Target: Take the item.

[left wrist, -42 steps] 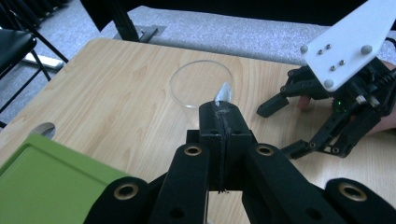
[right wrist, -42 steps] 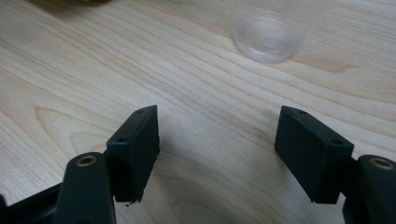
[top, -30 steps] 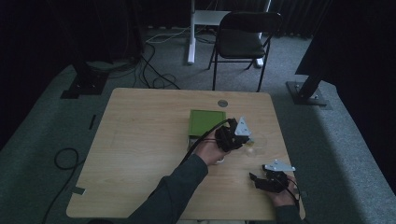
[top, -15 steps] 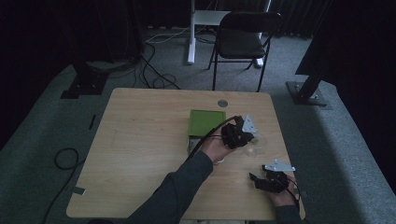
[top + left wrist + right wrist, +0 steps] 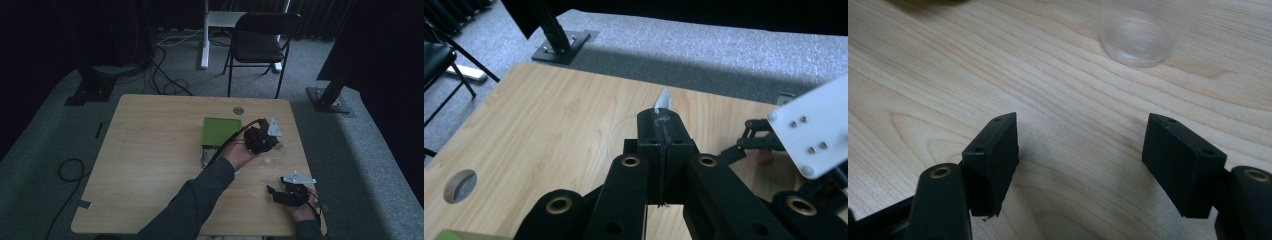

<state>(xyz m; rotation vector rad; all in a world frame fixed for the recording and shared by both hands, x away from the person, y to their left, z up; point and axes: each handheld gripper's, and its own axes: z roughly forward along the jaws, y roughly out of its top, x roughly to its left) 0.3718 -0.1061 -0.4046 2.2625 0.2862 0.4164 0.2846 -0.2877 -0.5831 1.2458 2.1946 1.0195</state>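
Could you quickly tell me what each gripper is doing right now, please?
Left gripper: closed, pinching the rim of a thin clear plastic piece.
Right gripper: open, holding nothing, resting low over the table.

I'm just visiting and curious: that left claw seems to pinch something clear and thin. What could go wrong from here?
The left gripper is shut on a thin clear plastic piece by its edge alone, so it could slip out. The clear cup is hard to see on the table, so the open right gripper might knock it.
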